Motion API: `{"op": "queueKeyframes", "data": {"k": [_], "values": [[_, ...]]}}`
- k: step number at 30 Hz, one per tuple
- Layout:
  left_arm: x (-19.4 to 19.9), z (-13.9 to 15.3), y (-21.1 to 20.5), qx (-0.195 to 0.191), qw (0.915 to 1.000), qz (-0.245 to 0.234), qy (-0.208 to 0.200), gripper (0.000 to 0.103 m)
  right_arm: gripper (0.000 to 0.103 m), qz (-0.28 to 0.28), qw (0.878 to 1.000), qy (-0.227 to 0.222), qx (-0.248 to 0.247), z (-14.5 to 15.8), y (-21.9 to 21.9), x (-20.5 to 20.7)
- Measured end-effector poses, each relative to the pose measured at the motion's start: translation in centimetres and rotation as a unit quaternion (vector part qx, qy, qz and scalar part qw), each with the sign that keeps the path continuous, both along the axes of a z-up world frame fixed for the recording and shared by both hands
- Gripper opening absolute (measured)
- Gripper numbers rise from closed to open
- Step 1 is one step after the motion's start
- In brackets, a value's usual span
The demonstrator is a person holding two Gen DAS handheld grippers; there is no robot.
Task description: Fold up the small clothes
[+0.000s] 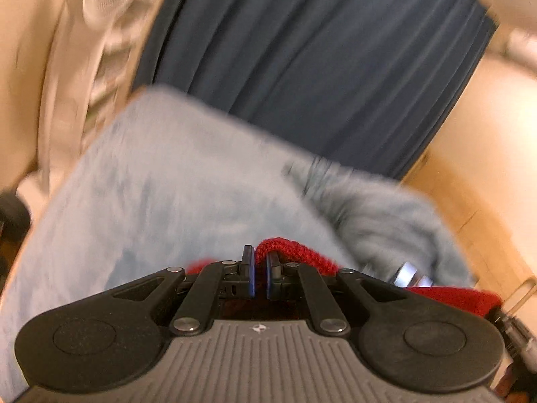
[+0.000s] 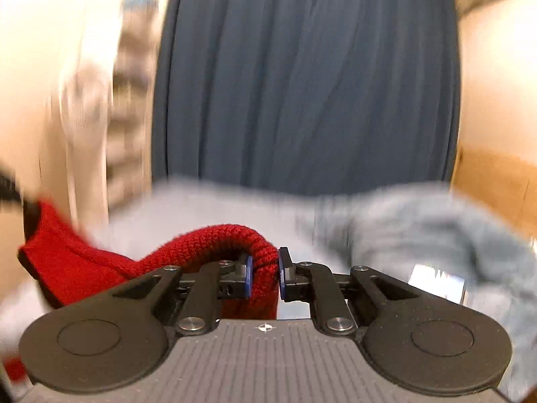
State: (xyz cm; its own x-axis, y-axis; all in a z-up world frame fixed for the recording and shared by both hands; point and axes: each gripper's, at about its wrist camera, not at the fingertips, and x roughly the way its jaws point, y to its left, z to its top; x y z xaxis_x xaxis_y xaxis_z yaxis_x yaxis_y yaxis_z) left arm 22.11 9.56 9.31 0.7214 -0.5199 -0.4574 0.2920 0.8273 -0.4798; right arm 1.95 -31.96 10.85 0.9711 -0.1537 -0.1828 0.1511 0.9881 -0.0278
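Left wrist view: left gripper (image 1: 258, 268) pinching a fold of red knit garment (image 1: 295, 252), pads nearly together, above a pale blue blanket (image 1: 151, 194); blue curtain (image 1: 302, 50) behind. Right wrist view: right gripper (image 2: 265, 268) clamped on the same garment (image 2: 214, 238); metal object (image 2: 436, 280) beside. No legible writing

We are seeing a dark blue curtain (image 2: 302, 84) hanging straight ahead of the gripper. A light blue blanket (image 1: 151, 184) is lying below it, bunching up toward the right. A blurred shiny metal object (image 2: 436, 282) is lying low right.
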Motion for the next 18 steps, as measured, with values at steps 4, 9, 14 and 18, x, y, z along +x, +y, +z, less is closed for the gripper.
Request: {"op": "queueKeyframes", "data": {"k": [4, 9, 14, 18], "values": [[-4.9, 7.5, 3.3, -0.038, 0.9951, 0.01, -0.09, 0.005, 0.014, 0.034, 0.992, -0.118, -0.012, 7.6, 0.3, -4.3], [-10.3, 14.7, 6.4, -0.061, 0.9814, 0.029, -0.18, 0.005, 0.014, 0.087, 0.974, -0.205, -0.047, 13.8, 0.7, -8.8], [-9.8, 16.9, 6.5, -0.041, 0.9804, 0.026, -0.191, 0.005, 0.014, 0.112, 0.965, -0.227, -0.064, 16.7, -1.0, -7.9], [-4.0, 14.9, 4.9, -0.019, 0.9867, 0.039, -0.156, 0.005, 0.014, 0.12, 0.975, -0.183, -0.04, 16.6, -2.8, -1.2]]}}
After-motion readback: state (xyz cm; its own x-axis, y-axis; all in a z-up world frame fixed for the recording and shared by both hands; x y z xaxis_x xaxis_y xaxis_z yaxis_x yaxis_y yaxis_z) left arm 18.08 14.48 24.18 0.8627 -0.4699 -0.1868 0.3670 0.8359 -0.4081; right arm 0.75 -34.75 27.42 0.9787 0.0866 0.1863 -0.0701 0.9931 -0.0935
